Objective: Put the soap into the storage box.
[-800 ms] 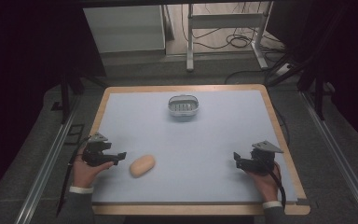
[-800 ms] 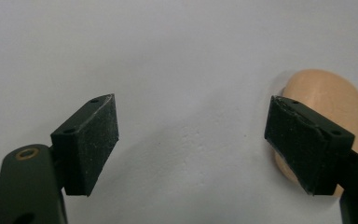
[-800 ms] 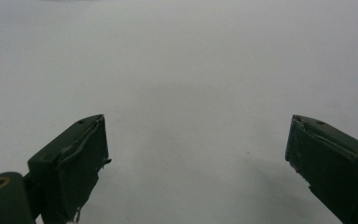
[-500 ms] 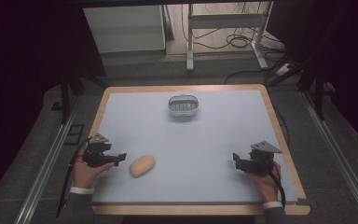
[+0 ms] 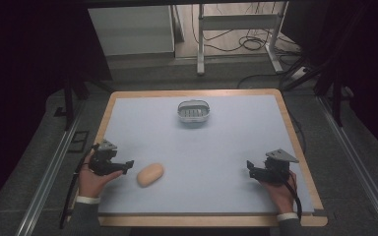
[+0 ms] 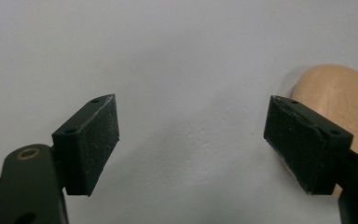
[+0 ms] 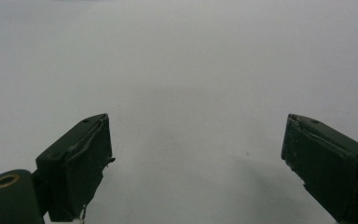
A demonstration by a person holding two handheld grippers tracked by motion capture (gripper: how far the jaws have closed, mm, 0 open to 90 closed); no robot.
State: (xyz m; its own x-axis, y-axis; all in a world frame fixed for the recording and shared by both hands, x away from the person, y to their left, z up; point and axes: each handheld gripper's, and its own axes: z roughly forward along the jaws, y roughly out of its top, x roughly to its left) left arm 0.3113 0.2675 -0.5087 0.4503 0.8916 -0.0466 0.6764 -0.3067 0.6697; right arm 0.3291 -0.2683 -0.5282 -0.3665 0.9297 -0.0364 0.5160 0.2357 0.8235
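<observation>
Bread roll beside left tongs | left wide apart, empty | right tongs wide apart, empty

A wooden-edged table with a pale blue top stands on dark grey floor — behind it, a white cabinet, metal frame legs and loose cables.

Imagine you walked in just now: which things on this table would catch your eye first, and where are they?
A tan bread roll lies near the front left, just beside the open left gripper. A small metal basket sits alone at the far middle of the pale blue table. The right gripper, also open, rests at front right.
</observation>
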